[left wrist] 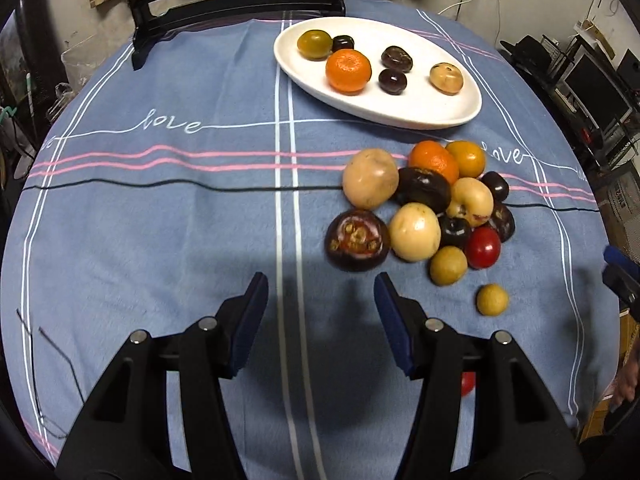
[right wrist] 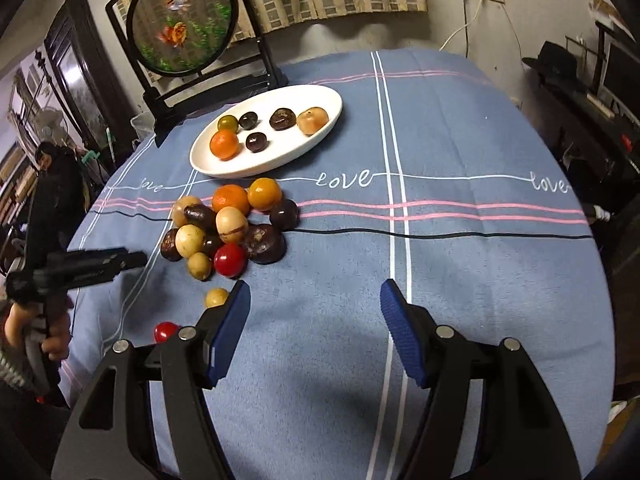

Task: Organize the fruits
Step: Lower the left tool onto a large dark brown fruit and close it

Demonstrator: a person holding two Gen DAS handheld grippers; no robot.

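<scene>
Here, the left gripper (left wrist: 320, 292) and right gripper (right wrist: 314, 300) both stood partly open and empty above the tablecloth (left wrist: 160, 220); loose fruits (left wrist: 424, 204) lay heaped beside the white plate (left wrist: 400, 108).

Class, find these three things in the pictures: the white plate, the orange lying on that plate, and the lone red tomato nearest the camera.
White plate (left wrist: 432, 110): left wrist view, bare near rim.
Orange on the plate (left wrist: 348, 71): left wrist view, middle of its peel.
Lone red tomato (right wrist: 165, 331): right wrist view, its visible top.
</scene>
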